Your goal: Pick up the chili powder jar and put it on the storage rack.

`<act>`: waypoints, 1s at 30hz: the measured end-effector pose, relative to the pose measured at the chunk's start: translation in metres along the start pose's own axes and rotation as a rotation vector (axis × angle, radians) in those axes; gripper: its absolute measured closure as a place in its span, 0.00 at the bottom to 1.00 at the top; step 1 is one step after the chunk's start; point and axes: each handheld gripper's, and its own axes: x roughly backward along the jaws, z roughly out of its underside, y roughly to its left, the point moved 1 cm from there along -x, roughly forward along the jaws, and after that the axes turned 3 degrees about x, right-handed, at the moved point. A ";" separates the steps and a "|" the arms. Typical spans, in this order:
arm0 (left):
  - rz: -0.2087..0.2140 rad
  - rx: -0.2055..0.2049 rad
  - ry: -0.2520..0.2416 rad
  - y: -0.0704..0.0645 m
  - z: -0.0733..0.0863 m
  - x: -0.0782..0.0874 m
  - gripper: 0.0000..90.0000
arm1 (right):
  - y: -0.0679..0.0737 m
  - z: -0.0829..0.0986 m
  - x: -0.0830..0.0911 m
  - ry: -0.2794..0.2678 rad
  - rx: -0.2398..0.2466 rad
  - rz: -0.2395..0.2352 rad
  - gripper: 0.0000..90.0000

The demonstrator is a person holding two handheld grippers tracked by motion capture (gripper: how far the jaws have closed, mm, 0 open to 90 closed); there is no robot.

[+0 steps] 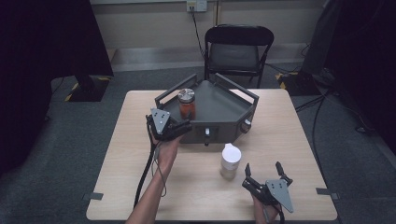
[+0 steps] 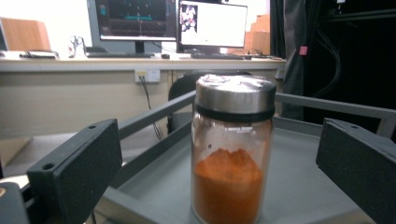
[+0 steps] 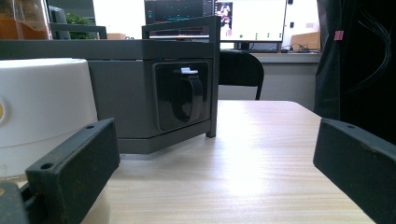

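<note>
the left gripper (image 1: 180, 128), jaws spread, lines up on the spice jar (image 1: 187, 103) standing in the grey tray (image 1: 219, 105). next: ease forward and pinch its glass body. the right gripper (image 1: 264, 175) waits spread near the white-capped bottle (image 1: 230, 161).

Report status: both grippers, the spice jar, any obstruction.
Left gripper open, jaws flanking spice jar, apart from it. Jar upright on grey tray. Right gripper open beside white bottle. Nothing blocking.

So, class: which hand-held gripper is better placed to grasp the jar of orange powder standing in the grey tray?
Left: the left hand-held gripper is open with the jar between its jaws.
</note>
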 end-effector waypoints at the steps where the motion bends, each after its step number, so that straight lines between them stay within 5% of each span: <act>1: -0.002 -0.001 -0.012 0.000 0.002 0.003 0.00 | 0.000 0.000 0.000 0.000 0.000 0.000 0.00; 30: 0.021 -0.016 -0.067 0.009 0.041 0.067 0.00 | 0.001 0.000 0.000 0.001 0.000 0.004 0.00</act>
